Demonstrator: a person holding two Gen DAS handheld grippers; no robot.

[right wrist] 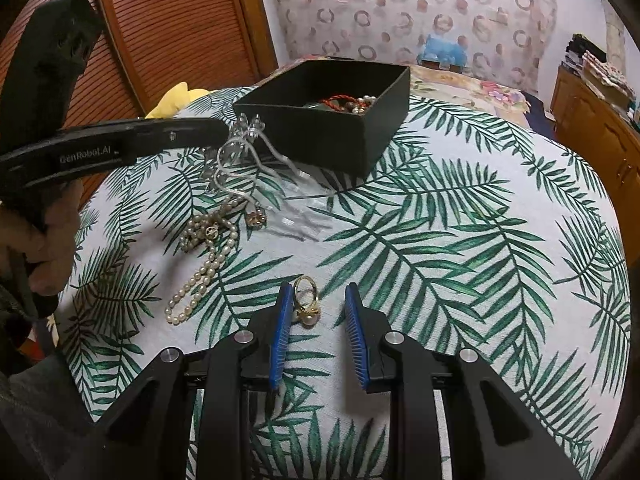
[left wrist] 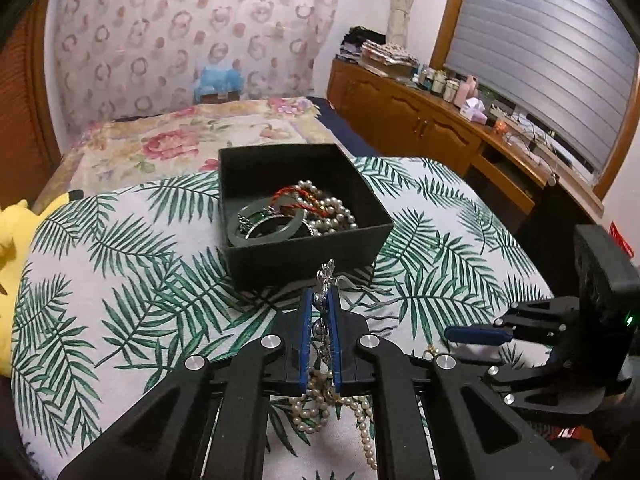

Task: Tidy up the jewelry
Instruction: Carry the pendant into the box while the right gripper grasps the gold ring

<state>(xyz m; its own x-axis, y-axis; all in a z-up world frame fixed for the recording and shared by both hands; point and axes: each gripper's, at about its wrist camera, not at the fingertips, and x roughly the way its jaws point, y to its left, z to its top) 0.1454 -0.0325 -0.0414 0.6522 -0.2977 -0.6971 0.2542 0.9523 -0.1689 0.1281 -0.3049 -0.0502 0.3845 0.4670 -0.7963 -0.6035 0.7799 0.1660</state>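
A black open box (left wrist: 256, 160) on the palm-leaf cloth holds a green bangle (left wrist: 264, 220), pearls and a red cord; it also shows in the right wrist view (right wrist: 320, 128). My left gripper (left wrist: 325, 300) is shut on a silver pendant piece (left wrist: 326, 276), held just in front of the box. A pearl necklace (left wrist: 316, 412) lies under it and shows in the right wrist view (right wrist: 204, 248). My right gripper (right wrist: 316, 300) is open around a gold ring with a pearl (right wrist: 306, 300) on the cloth. A clear acrylic piece (right wrist: 256, 152) lies by the box.
The round table's cloth (right wrist: 460, 240) drops off at its curved edges. A yellow plush (left wrist: 12, 224) sits at the left edge. A flowered bed (left wrist: 180, 136) lies beyond, with a wooden cabinet (left wrist: 400, 108) full of bottles to the right.
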